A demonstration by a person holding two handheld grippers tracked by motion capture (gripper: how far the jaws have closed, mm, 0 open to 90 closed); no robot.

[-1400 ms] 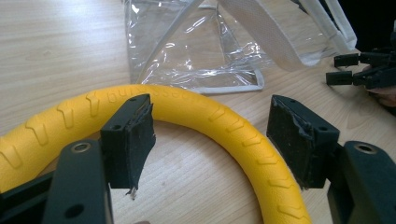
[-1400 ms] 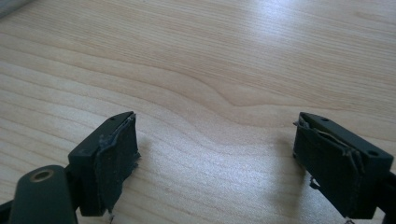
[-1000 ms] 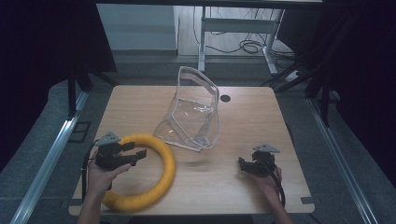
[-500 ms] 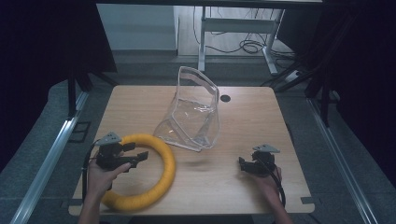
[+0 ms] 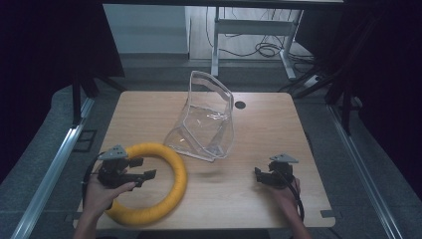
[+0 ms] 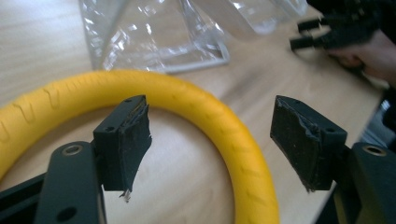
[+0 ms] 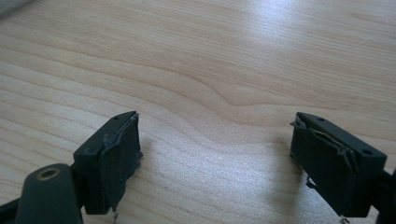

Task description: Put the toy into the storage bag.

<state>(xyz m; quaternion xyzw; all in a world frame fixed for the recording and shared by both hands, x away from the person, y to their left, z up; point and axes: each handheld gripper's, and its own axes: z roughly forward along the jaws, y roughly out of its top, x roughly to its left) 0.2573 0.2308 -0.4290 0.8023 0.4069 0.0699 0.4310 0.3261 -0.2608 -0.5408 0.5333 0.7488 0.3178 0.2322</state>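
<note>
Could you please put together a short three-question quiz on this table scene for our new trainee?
1. True or false: the left hand-held gripper has its jaws spread apart above the yellow ring.
2. What lies between the jaws of the right hand-held gripper? A) the ring B) bare wooden table C) the clear plastic bag
3. Fill in: the clear plastic bag stands on the table, on the far side of the ____.

Key
1. True.
2. B.
3. Ring; the high view shows the bag just past the ring's far edge.
</note>
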